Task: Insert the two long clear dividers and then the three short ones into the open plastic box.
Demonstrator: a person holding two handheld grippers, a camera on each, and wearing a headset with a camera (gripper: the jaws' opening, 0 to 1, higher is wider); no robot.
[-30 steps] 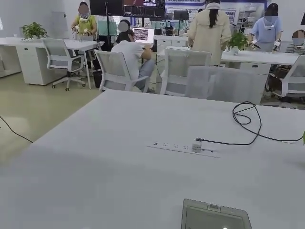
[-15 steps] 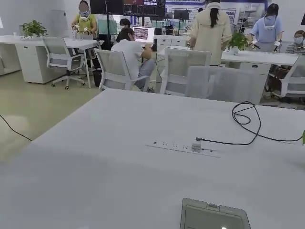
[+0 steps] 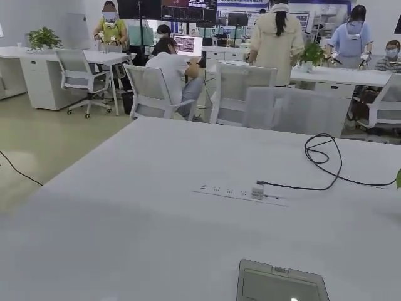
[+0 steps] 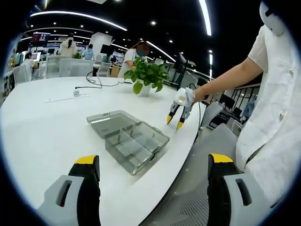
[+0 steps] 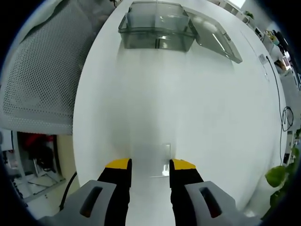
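Left gripper [image 4: 153, 162] held low and level, jaws spread wide, right gripper [image 4: 174, 122] gripped in a hand [image 4: 184, 96], bare forearm [image 4: 225, 80] stretched out, jaws pointed downward, parted narrowly

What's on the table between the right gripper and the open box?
In the right gripper view, bare white table runs from the right gripper to the open box, except a faint clear piece by its jaw tips, perhaps a divider.
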